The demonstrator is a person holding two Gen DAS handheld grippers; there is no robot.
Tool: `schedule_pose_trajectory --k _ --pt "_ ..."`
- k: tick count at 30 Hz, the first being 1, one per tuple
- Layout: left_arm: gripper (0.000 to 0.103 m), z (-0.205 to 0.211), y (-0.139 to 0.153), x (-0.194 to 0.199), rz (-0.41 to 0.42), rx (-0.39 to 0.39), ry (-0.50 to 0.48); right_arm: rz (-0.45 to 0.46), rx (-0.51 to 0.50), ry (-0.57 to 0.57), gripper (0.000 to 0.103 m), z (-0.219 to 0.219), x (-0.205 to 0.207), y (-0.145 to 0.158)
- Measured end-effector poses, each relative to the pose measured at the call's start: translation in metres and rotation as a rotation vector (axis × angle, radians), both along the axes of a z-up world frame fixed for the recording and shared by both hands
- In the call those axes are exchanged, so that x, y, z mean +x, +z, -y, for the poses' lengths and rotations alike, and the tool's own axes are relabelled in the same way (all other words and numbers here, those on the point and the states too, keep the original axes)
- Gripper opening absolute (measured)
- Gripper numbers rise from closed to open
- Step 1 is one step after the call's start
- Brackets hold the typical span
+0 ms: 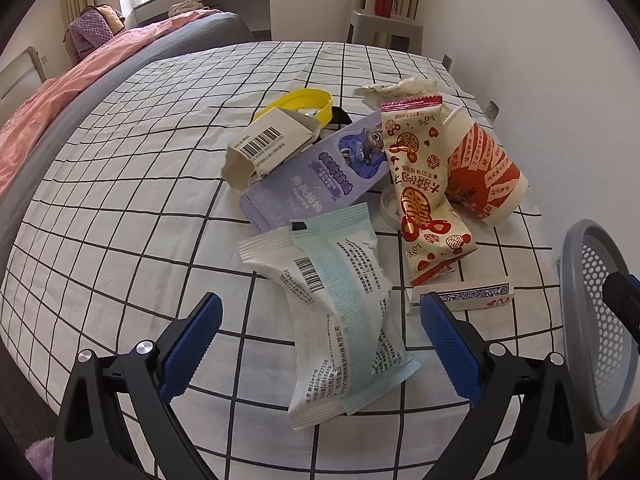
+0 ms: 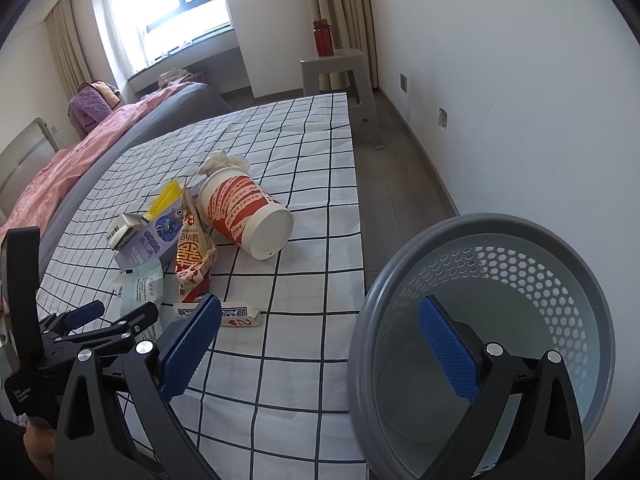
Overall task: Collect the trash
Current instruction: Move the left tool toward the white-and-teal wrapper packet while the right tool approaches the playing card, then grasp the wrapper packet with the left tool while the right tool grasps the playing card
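A heap of trash lies on the checked tablecloth (image 1: 120,208). It holds a white and teal wrapper (image 1: 340,320), a red and gold snack wrapper (image 1: 424,196), a tipped noodle cup (image 1: 484,172), a purple box (image 1: 316,176), a small barcoded carton (image 1: 264,144), a yellow lid (image 1: 300,104), crumpled paper (image 1: 400,88) and a playing-card box (image 1: 460,296). My left gripper (image 1: 320,344) is open, its fingers either side of the white and teal wrapper. My right gripper (image 2: 320,344) is open astride the rim of a grey perforated basket (image 2: 520,280), with one finger inside its mouth.
The basket (image 1: 600,320) hangs past the table's right edge, above wooden floor (image 2: 400,168). A bed with a pink blanket (image 1: 48,108) runs along the left. A grey stool (image 2: 340,68) with a red bottle (image 2: 323,38) stands behind the table, and a white wall (image 2: 520,100) lies to the right.
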State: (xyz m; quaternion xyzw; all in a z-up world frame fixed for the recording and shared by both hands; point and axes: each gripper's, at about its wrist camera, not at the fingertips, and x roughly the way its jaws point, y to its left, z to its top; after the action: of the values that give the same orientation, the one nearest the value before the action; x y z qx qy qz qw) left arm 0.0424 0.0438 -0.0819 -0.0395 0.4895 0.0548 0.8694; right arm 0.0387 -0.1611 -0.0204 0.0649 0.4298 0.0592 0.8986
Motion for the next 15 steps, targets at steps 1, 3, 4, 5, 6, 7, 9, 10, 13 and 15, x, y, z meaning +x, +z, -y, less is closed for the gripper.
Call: schedule_pose_trajectory --k 1,3,4,5,6,7,9,10,13,15 --pt "0.095 0.001 -0.001 0.001 -0.001 0.007 -0.002 0.000 -0.002 0.003 0.097 -0.001 0.000 0.000" --pt "0.095 0.003 -0.004 0.003 -0.001 0.016 -0.009 0.001 -0.006 0.009 0.097 -0.003 -0.001 0.000" --pt "0.094 0.003 -0.004 0.003 0.000 0.021 -0.011 0.000 -0.007 0.011 0.097 -0.004 -0.001 -0.001" --pt "0.094 0.003 -0.005 0.003 0.002 0.024 -0.013 0.000 -0.008 0.013 0.097 -0.004 -0.001 -0.001" --pt "0.094 0.003 -0.006 0.003 0.004 0.025 -0.014 -0.001 -0.008 0.015 0.097 -0.005 -0.001 -0.001" --pt "0.094 0.000 -0.006 0.002 0.005 0.022 -0.016 0.000 -0.008 0.016 0.097 -0.005 -0.001 -0.001" --pt "0.085 -0.003 -0.006 0.001 0.002 0.009 -0.024 0.002 -0.008 0.017 0.097 -0.006 -0.001 -0.001" --pt "0.074 -0.004 -0.008 0.001 -0.007 0.001 -0.031 0.003 -0.008 0.018 0.097 -0.006 -0.002 -0.001" --pt "0.056 -0.007 -0.014 0.000 -0.041 -0.040 -0.055 0.004 -0.013 0.020 0.097 -0.007 -0.002 -0.002" --pt "0.056 -0.008 -0.012 -0.003 -0.031 -0.037 -0.059 0.002 -0.015 0.025 0.097 -0.009 -0.003 -0.003"
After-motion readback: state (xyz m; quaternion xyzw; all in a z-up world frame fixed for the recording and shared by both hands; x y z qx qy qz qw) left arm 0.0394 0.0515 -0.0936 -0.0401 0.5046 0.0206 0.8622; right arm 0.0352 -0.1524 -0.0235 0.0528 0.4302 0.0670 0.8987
